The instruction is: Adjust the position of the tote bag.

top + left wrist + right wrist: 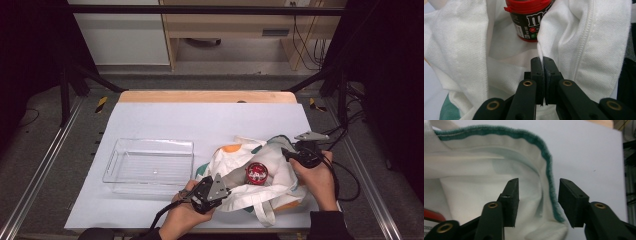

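Jar [257, 173] stands upright inside bag [280, 186], red lid up.

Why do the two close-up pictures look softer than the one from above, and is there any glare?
High view: even light on the table, dark surroundings, faint shine on the clear tray. Left gripper view: the white bag weave is sharp near the left gripper, the red-lidded jar slightly soft. Right gripper view: the bag's green edge is blurred, the light is dimmer, and the right gripper looks dark; no glare.
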A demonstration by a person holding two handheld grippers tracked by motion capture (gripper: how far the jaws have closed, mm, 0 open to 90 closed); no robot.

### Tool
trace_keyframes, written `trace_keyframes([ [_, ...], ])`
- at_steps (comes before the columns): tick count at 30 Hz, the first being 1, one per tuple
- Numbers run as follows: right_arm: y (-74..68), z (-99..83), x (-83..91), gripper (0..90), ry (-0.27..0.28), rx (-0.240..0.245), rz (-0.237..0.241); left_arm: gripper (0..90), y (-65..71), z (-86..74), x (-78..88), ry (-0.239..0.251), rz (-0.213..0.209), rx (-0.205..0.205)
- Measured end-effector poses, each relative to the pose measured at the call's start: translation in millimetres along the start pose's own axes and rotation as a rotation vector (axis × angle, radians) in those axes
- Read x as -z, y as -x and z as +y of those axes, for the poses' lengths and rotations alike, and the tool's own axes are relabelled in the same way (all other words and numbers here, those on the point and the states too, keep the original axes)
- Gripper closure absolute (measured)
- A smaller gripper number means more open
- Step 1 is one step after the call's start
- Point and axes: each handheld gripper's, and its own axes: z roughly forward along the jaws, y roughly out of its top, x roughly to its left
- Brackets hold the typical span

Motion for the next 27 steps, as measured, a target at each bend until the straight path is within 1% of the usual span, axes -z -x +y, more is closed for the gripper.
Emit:
trace_keyframes([
  [1, -2.0, -0.6, -3.5, 48.4, -0.022, 0.006, -0.006, 87.8, 0.0, -0.1, -0.2, 0.000, 0.001, 0.001],
  [3, -4.6, -2.2, -7.1, 53.8, -0.050, 0.021, -0.003, 87.8, 0.0, -0.3, 0.2, 0.001, -0.002, 0.006],
  [4, -5.5, -2.9, -7.6, 59.0, -0.066, 0.024, -0.001, 87.8, 0.1, -0.3, 0.6, -0.001, -0.001, 0.003],
  [5, -6.2, -3.7, -7.5, 65.9, -0.083, 0.038, -0.004, 87.8, 0.3, -0.3, 0.7, -0.001, 0.005, -0.001],
  [7, -6.2, -5.7, -7.6, 76.3, -0.107, 0.065, -0.024, 87.8, 0.4, -0.2, 0.4, -0.002, 0.003, 0.000],
  [8, -5.3, -6.3, -7.7, 84.2, -0.108, 0.076, -0.029, 87.8, 0.3, -0.3, 0.6, -0.003, -0.001, 0.000],
  [9, -4.3, -6.8, -6.9, 85.1, -0.111, 0.075, -0.031, 87.8, -0.1, -0.5, 0.9, -0.002, -0.002, 0.000],
  [10, -3.5, -6.6, -5.9, 85.7, -0.111, 0.074, -0.026, 87.8, -0.3, -0.5, 1.2, -0.003, -0.001, 0.002],
  [12, -2.9, -5.5, -3.6, 86.3, -0.098, 0.084, -0.033, 87.8, -0.1, -0.5, 1.2, -0.005, -0.004, 0.001],
  [14, -1.8, -4.3, -2.3, 86.6, -0.083, 0.091, -0.049, 87.9, 0.8, -0.7, 1.5, -0.010, 0.004, -0.011],
  [16, 1.2, -3.3, -1.6, 86.7, -0.070, 0.092, -0.073, 88.0, 1.8, -1.0, 1.7, -0.014, 0.001, -0.014],
  [18, 3.2, -3.6, -4.4, 86.8, -0.068, 0.089, -0.085, 88.0, 2.0, -1.2, 3.0, -0.026, 0.004, -0.027],
  [21, 0.6, -5.9, -9.6, 86.4, -0.087, 0.088, -0.083, 87.9, 2.8, -2.0, 2.3, -0.021, 0.010, -0.019],
  [22, -0.1, -6.5, -9.8, 86.1, -0.083, 0.087, -0.081, 87.9, 2.7, -1.9, 2.0, -0.015, 0.010, -0.008],
  [23, 0.0, -6.5, -8.7, 85.5, -0.079, 0.087, -0.079, 87.8, 1.6, -1.6, 2.0, -0.009, 0.008, -0.006],
  [24, 0.6, -6.3, -6.5, 83.9, -0.066, 0.079, -0.074, 87.6, 1.6, -1.3, 1.7, -0.004, 0.008, -0.002],
  [25, 0.9, -6.1, -4.7, 79.9, -0.053, 0.070, -0.074, 87.5, 1.4, -0.8, 1.7, -0.002, 0.008, 0.000],
  [27, 0.6, -4.8, -0.9, 71.7, -0.039, 0.065, -0.095, 86.8, 1.6, 0.4, 2.1, 0.001, 0.007, 0.009],
])
